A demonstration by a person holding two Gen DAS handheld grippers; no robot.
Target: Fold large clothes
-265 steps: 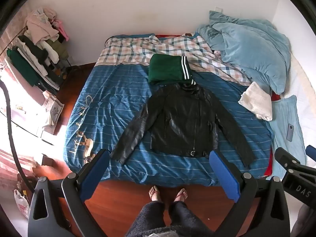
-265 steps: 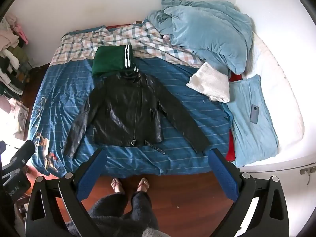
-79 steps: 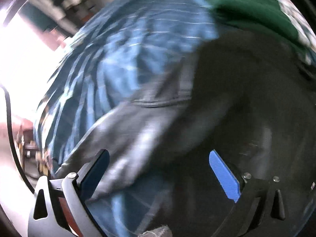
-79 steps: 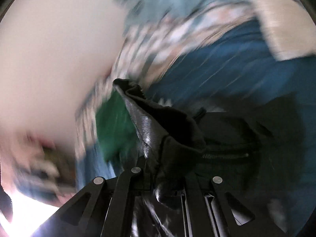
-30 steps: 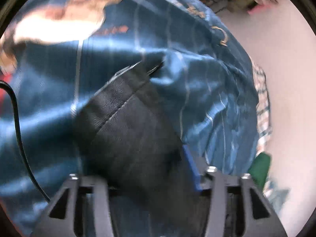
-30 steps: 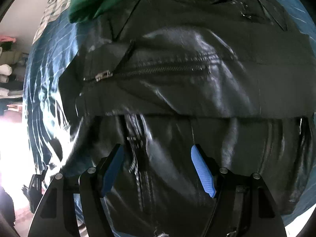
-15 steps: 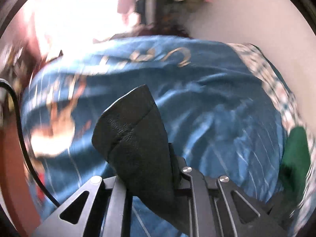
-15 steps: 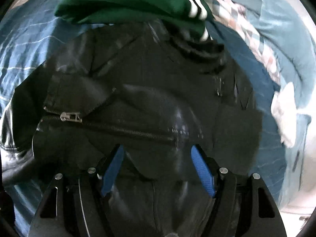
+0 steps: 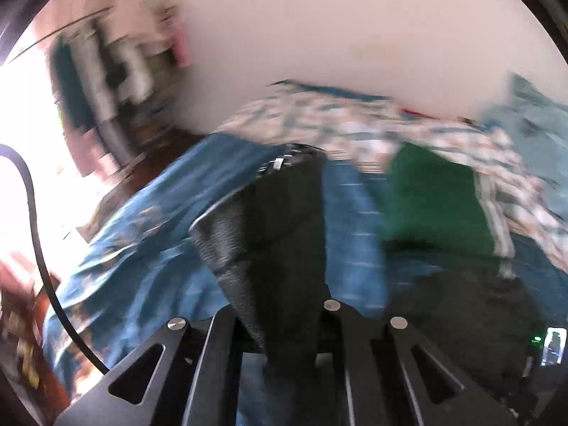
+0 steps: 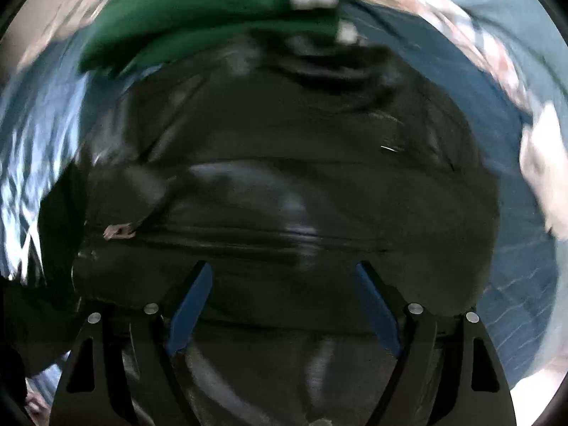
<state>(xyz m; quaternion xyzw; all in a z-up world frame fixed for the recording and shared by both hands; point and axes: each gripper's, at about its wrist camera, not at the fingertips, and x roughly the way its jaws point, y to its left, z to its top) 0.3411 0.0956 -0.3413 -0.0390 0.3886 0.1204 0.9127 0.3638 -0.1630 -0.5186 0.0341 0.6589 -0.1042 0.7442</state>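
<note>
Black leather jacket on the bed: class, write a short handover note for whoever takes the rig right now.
Left claw: shut on the black leather jacket's sleeve, lifted above the blue striped bedcover.
Right claw: open, empty, over the jacket body.
The folded green garment with white stripes lies just beyond the collar.
Done: one sleeve lies across the chest.
Left: lay the held sleeve across, then fold the body.

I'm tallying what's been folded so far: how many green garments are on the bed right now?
1. A folded green garment with white stripes lies on the blue bedspread, just beyond the collar end of the black leather jacket. Both views are blurred, so others could be hidden.
</note>
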